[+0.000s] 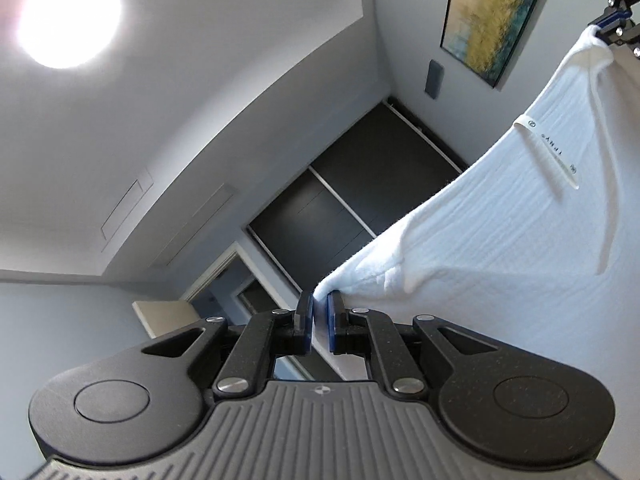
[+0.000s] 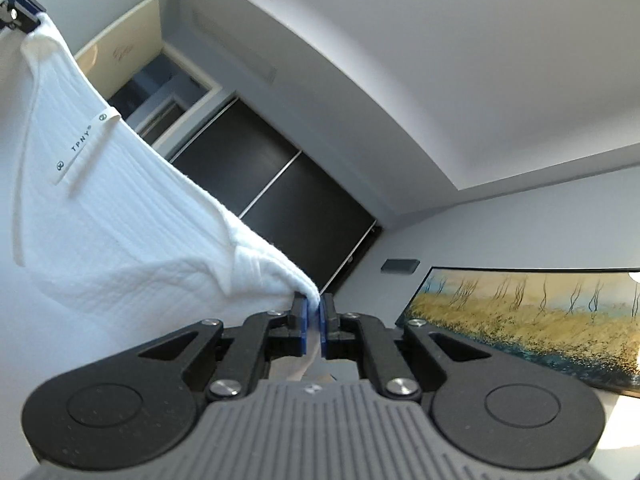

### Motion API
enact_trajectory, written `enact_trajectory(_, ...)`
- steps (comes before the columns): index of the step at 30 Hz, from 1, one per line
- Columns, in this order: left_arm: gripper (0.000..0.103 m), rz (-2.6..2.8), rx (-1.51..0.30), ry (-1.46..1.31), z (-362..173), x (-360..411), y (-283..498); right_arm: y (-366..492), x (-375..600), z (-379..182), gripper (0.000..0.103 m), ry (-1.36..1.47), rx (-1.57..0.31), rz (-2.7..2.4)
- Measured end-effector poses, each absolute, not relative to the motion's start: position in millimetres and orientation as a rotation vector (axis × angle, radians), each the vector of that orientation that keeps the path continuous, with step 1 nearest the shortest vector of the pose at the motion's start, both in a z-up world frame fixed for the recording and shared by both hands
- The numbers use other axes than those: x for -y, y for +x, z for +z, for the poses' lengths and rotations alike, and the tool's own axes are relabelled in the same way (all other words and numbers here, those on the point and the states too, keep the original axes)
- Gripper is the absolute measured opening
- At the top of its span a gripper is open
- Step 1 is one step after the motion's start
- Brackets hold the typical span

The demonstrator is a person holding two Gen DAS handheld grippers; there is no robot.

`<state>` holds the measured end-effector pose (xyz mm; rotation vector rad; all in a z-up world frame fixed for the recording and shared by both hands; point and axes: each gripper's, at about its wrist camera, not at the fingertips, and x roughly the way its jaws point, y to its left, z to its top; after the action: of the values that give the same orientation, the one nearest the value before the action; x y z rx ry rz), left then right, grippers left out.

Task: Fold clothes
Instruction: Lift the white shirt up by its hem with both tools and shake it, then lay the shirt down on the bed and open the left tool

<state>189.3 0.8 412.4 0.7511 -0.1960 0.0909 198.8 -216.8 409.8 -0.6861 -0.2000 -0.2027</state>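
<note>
We count one white garment [image 1: 500,232] bearing one label [image 1: 550,148], two grippers, left [image 1: 319,322] and right [image 2: 314,322], one ceiling lamp [image 1: 68,12], and one framed painting [image 2: 532,316].

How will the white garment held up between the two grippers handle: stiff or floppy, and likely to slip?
Probably floppy: the white garment sags in a curve between the left gripper and right gripper. Likely light, since thin corner pinches carry it. Its ribbed weave should resist slipping, though that is uncertain.
</note>
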Motion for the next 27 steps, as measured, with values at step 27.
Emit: enact_trajectory(27, 0.001, -0.546, -0.567, 1.112, -15.3, -72.8, -34.2, 3.2, 272.0, 3.1, 0.006, -0.941, -0.605, 0.445)
